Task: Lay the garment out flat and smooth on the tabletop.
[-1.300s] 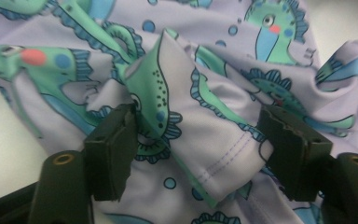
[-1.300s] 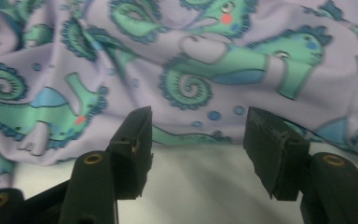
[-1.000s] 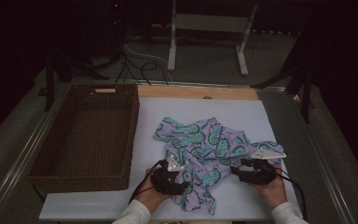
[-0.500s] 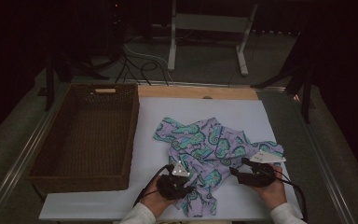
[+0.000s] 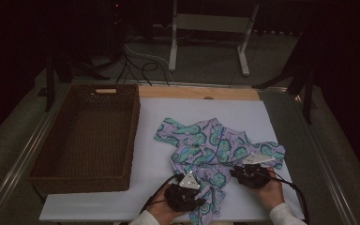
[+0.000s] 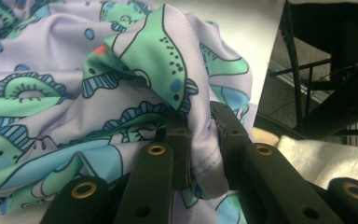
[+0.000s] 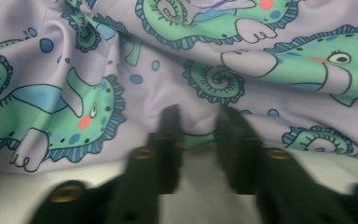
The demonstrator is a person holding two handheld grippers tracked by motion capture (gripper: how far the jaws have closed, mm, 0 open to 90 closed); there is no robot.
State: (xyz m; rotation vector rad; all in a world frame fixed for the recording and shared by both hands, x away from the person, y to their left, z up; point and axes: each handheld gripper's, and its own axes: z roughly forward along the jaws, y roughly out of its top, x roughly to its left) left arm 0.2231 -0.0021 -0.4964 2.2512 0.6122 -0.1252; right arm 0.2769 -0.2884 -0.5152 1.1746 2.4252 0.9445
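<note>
Left gripper (image 6: pixel 198 140) pinches a fold of the seahorse-print garment (image 5: pixel 211 145), fingers clamped on it. Right gripper (image 7: pixel 198 123) has just closed its fingers on the garment's near edge, low over the white tabletop (image 5: pixel 168 117).

Each black hand-held gripper (image 5: pixel 186 197) has brass-ringed screws, grey plate, trailing cable.

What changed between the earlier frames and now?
The left gripper drew back toward the near table edge and its jaws have just closed on a fold of the dinosaur-print garment. The right gripper has just closed its jaws at the garment's near hem. The wicker basket and the rest of the garment stayed put.
</note>
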